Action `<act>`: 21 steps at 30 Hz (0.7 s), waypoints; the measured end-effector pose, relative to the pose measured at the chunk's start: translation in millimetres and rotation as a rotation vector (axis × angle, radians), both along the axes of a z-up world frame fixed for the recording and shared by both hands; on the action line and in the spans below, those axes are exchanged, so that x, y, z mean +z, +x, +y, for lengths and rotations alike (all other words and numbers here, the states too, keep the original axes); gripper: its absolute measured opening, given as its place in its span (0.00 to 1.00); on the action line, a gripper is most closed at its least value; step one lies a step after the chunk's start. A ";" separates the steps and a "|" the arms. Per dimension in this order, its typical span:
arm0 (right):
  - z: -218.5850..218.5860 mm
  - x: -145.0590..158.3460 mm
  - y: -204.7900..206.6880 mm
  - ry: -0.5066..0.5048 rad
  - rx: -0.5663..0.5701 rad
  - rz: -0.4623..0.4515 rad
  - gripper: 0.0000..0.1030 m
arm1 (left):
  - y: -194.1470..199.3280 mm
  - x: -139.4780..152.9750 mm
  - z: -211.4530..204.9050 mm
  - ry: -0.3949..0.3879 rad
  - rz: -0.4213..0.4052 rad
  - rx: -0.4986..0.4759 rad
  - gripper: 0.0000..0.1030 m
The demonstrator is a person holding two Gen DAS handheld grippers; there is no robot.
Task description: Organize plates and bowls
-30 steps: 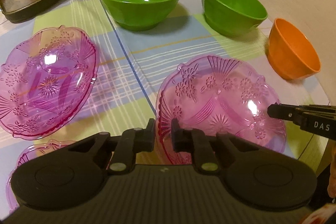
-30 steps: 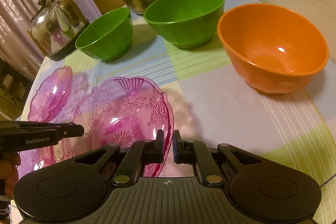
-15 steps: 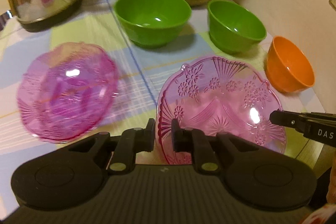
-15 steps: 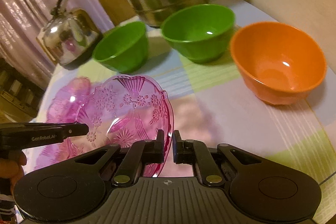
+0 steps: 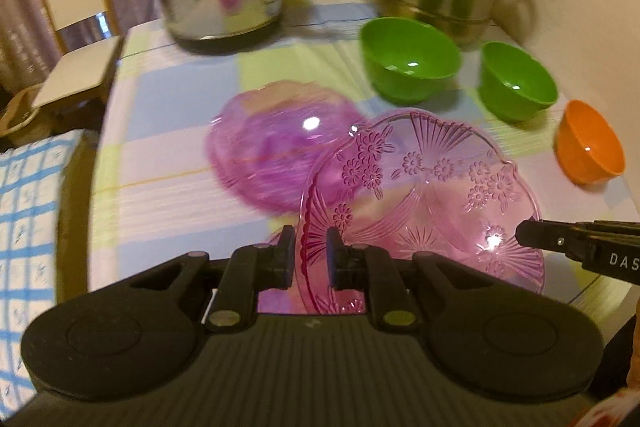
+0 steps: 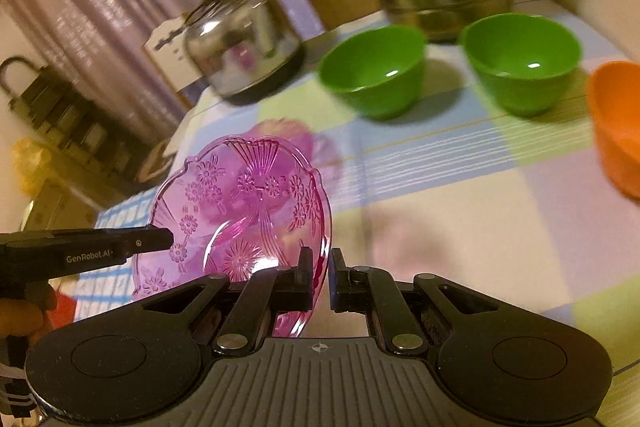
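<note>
Left wrist view: left gripper (image 5: pixel 311 251) fingers pinch pink plate (image 5: pixel 424 195) rim, lower centre. Right gripper (image 6: pixel 321 277) fingers pinch opposite rim, right edge.

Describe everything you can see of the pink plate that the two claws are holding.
The pink plate is see-through, glass or plastic by its look, with a scalloped rim and pressed flowers, a fan and starbursts. It is lifted off the table and tilted. The left claw is shut on its near rim and the right claw on the opposite rim. Another pink plate, blurred, lies on the table behind it. Nothing else touches it.
</note>
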State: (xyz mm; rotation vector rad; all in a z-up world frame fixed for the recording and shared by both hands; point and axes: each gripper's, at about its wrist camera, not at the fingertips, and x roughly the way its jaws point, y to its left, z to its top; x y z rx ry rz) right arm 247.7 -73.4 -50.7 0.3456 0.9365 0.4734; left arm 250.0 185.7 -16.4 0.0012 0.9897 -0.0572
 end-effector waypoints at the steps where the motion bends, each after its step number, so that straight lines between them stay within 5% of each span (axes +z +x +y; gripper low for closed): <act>1: 7.6 -0.7 -1.5 -0.005 0.014 0.001 0.07 | -4.5 -1.0 6.8 0.001 0.003 0.013 0.13; 12: 64.5 -31.1 -1.7 -0.084 0.121 0.059 0.07 | -31.4 -37.8 55.3 -0.022 0.062 0.101 0.14; 21: 76.5 -45.7 0.0 -0.145 0.127 0.084 0.08 | -27.3 -55.1 55.8 -0.032 0.080 0.096 0.14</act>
